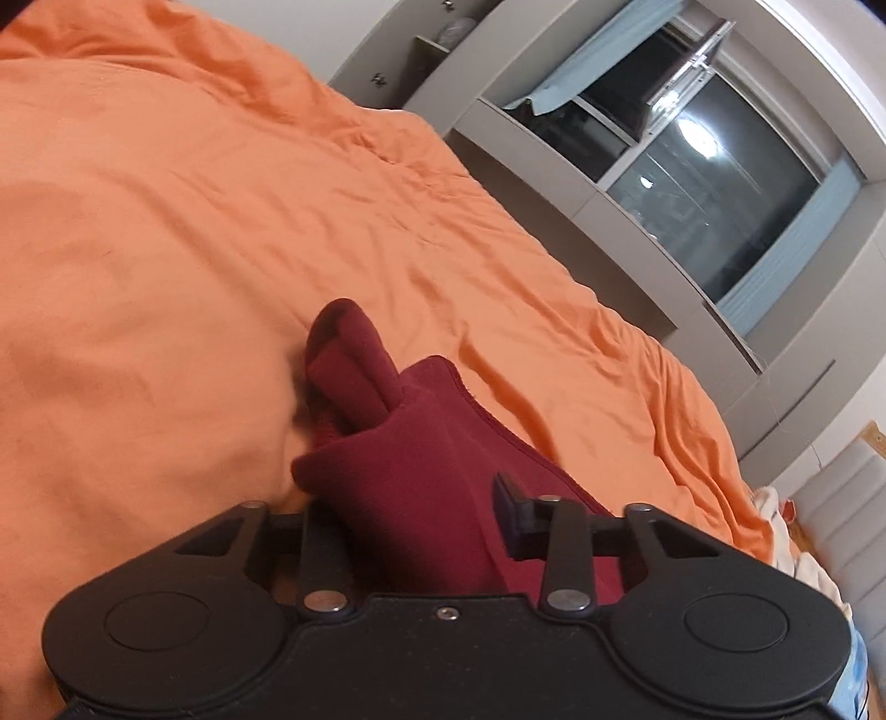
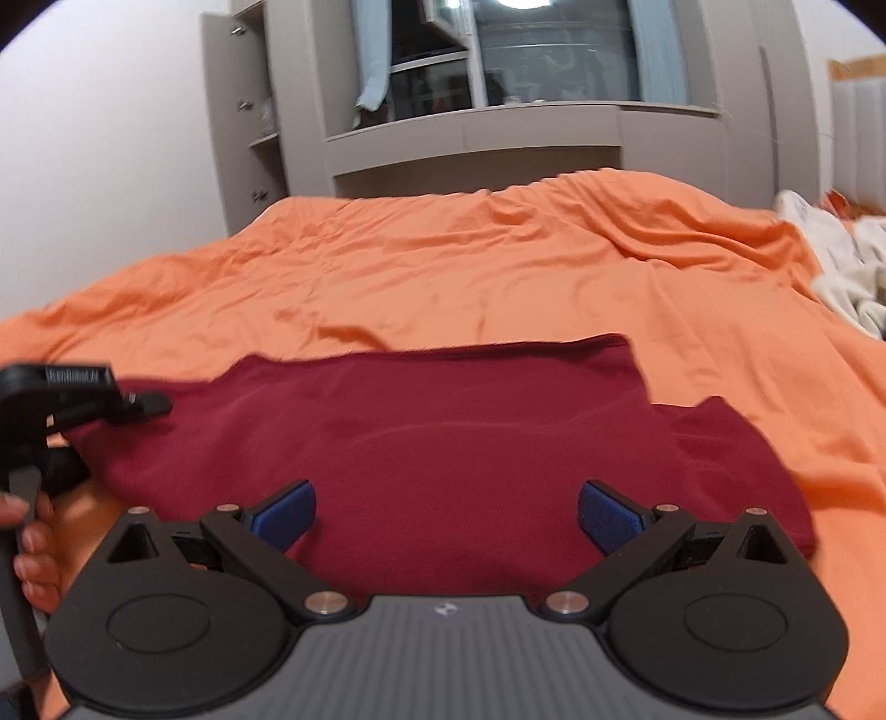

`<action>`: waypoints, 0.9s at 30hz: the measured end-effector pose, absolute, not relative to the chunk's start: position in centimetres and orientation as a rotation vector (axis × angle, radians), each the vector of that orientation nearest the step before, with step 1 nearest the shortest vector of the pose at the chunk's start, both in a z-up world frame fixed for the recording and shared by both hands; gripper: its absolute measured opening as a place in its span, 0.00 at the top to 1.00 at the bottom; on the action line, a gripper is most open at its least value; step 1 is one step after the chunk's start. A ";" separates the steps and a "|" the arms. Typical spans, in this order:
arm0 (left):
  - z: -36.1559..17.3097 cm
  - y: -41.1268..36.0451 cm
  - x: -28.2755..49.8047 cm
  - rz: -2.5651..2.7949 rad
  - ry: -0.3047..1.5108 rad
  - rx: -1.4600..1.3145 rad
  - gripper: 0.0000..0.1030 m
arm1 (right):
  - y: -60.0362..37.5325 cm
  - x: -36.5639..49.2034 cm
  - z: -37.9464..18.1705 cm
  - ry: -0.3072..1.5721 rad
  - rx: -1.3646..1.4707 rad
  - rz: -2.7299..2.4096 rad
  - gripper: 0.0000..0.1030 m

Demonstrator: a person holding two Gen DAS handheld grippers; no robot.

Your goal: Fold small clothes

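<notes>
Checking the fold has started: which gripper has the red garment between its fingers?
The left gripper: red garment bunches between its fingers; the right gripper hovers wide open.

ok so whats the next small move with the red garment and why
Probably lift the left gripper and carry its bunched corner across the red garment, since the cloth sits gathered between its fingers while the right gripper hangs open above the flat part.

One dark red garment lay on one bed under one orange cover. Two claws were visible, the left claw and the right claw, beside one heap of pale cloth and one window.
</notes>
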State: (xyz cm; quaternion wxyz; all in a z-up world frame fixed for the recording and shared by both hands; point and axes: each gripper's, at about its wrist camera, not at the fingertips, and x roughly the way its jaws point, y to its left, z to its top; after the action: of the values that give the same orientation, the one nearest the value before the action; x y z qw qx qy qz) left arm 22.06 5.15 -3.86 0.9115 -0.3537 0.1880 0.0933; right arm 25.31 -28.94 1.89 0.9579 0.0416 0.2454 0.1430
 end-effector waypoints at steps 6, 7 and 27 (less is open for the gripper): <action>-2.1 4.1 23.3 0.155 0.379 -0.663 0.81 | -32.5 25.4 3.5 0.468 0.141 0.210 0.00; -1.6 3.7 23.6 0.145 0.374 -0.642 0.81 | -33.2 25.4 3.7 0.465 0.148 0.194 0.00; 3.0 -18.3 25.8 -0.528 0.505 -0.092 0.87 | -48.6 24.2 5.6 0.369 0.462 -0.141 0.00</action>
State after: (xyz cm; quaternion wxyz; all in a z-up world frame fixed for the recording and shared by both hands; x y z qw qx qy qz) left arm 25.77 -18.28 3.00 0.9330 -0.0447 0.2468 -0.2581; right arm 24.20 -48.61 5.61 0.9541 0.2275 0.1819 -0.0694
